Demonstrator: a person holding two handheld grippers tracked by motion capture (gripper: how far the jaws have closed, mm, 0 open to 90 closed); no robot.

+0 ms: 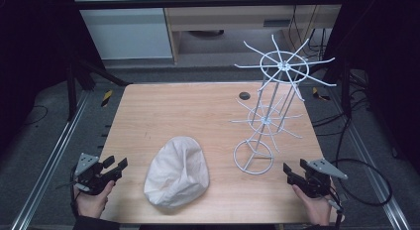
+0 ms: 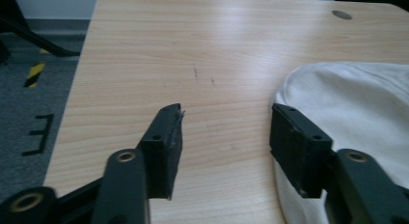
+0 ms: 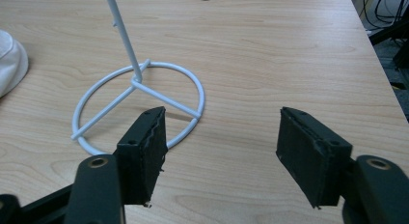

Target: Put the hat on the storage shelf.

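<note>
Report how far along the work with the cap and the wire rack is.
Done: nothing; the white cap lies flat on the table, apart from the wire rack. In hand: nothing; left gripper and right gripper are open and empty. Left, likely: grasping the cap and hanging it.

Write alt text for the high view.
A white cloth cap lies on a wooden table beside a white wire rack. The left gripper and right gripper, hand-held, rest open at the near corners.
</note>
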